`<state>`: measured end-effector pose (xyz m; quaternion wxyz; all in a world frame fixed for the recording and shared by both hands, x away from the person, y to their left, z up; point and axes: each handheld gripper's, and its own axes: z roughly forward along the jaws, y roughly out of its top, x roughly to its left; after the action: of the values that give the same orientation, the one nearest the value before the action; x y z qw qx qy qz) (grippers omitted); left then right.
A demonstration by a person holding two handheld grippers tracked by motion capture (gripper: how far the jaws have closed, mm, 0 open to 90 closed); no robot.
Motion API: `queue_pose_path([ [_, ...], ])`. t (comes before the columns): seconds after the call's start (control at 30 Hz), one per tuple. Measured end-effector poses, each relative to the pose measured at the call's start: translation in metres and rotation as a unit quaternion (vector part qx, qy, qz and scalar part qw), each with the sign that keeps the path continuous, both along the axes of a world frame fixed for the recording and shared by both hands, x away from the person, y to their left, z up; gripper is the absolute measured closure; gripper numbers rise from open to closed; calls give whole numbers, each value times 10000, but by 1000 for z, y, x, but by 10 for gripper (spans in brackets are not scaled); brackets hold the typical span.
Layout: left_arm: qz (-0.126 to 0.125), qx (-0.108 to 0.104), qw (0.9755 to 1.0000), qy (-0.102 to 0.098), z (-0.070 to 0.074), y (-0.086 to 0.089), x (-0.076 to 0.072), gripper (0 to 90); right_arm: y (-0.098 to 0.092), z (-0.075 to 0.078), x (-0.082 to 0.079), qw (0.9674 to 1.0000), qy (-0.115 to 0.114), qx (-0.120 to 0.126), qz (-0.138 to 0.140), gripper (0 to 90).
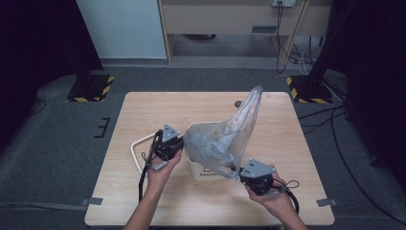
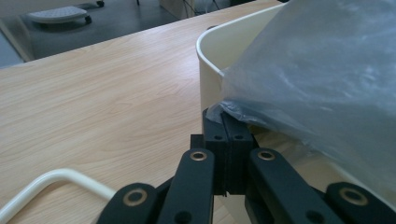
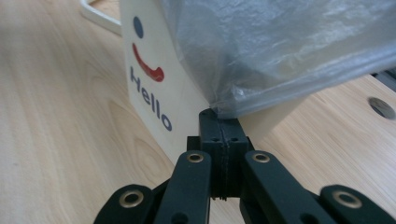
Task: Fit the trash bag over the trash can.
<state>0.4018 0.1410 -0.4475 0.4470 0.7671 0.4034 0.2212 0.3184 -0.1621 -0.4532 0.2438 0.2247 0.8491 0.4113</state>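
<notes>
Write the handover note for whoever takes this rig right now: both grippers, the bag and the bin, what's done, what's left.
Left gripper: jaws shut on the bag edge, at the bin rim.
Right gripper: jaws shut on the bag's near edge, low in front of the bin's "Hello" side.
Bin: cream, mid-table, its handle hanging out to the left.
Bag: clear plastic, draped over the bin's mouth, one corner sticking up at the far right.
Done: bag gripped on two sides, partly over the bin.
Left, likely: spread the opening around the rim and push the bag down inside.
</notes>
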Motion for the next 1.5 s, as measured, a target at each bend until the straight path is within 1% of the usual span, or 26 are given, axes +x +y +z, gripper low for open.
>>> queue_pose_path([
  [0.13, -57, 25, 10000, 49, 0, -9, 2, 898, -17, 1, 2, 9999, 6, 46, -166, 900],
  [0.17, -82, 55, 9999, 59, 0, -10, 3, 898, -20, 1, 2, 9998, 5, 58, -189, 900],
  [0.2, -75, 35, 9999, 71, 0, -11, 4, 898, -23, 2, 2, 9997, 1, 60, -222, 900],
  [0.27, -88, 98, 9999, 75, 1, -11, 5, 895, -29, 2, 1, 9996, -1, 117, -244, 900],
  [0.3, -115, 109, 9999, 37, 1, -10, 6, 891, -31, 3, 1, 9996, -5, 146, -250, 900],
  [0.43, -100, 143, 9998, 35, 3, -8, 8, 880, -36, 5, 0, 9995, -25, 238, -226, 900],
  [0.53, -98, 128, 9999, 48, 3, -7, 9, 875, -37, 6, -1, 9993, -27, 321, -188, 900],
  [0.63, -103, 151, 9998, 37, 3, -7, 10, 872, -37, 7, -1, 9991, -21, 375, -174, 858],
  [0.67, -101, 169, 9998, 34, 3, -7, 10, 872, -38, 8, -1, 9989, -12, 428, -181, 828],
  [0.73, -99, 197, 9998, 32, 4, -7, 11, 872, -39, 9, -1, 9989, -9, 437, -184, 816],
  [0.77, -95, 198, 9998, 24, 4, -8, 11, 872, -40, 10, 0, 9986, -7, 492, -185, 800],
  [0.87, -85, 227, 9997, 18, 5, -8, 12, 873, -43, 13, 1, 9977, 27, 644, -208, 719],
  [0.93, -83, 255, 9996, 11, 5, -8, 13, 873, -44, 15, 2, 9971, 53, 729, -225, 649],
  [1.07, -73, 255, 9996, 2, 6, -8, 14, 872, -45, 21, 4, 9967, 46, 780, -241, 543],
  [1.13, -73, 270, 9996, -8, 7, -8, 14, 873, -45, 22, 4, 9965, 5, 805, -237, 489],
  [1.2, -70, 251, 9997, -23, 8, -8, 14, 873, -45, 23, 5, 9966, -44, 795, -225, 458],
  [1.23, -70, 250, 9997, -24, 8, -8, 14, 873, -45, 23, 5, 9963, -52, 833, -228, 429],
  [1.27, -70, 252, 9997, -28, 9, -8, 14, 873, -45, 23, 5, 9963, -52, 833, -228, 429],
  [1.4, -71, 278, 9996, -25, 9, -8, 15, 872, -45, 24, 6, 9959, -21, 884, -211, 352],
  [1.5, -68, 290, 9996, -22, 8, -8, 16, 872, -45, 25, 7, 9955, 0, 929, -171, 320],
])
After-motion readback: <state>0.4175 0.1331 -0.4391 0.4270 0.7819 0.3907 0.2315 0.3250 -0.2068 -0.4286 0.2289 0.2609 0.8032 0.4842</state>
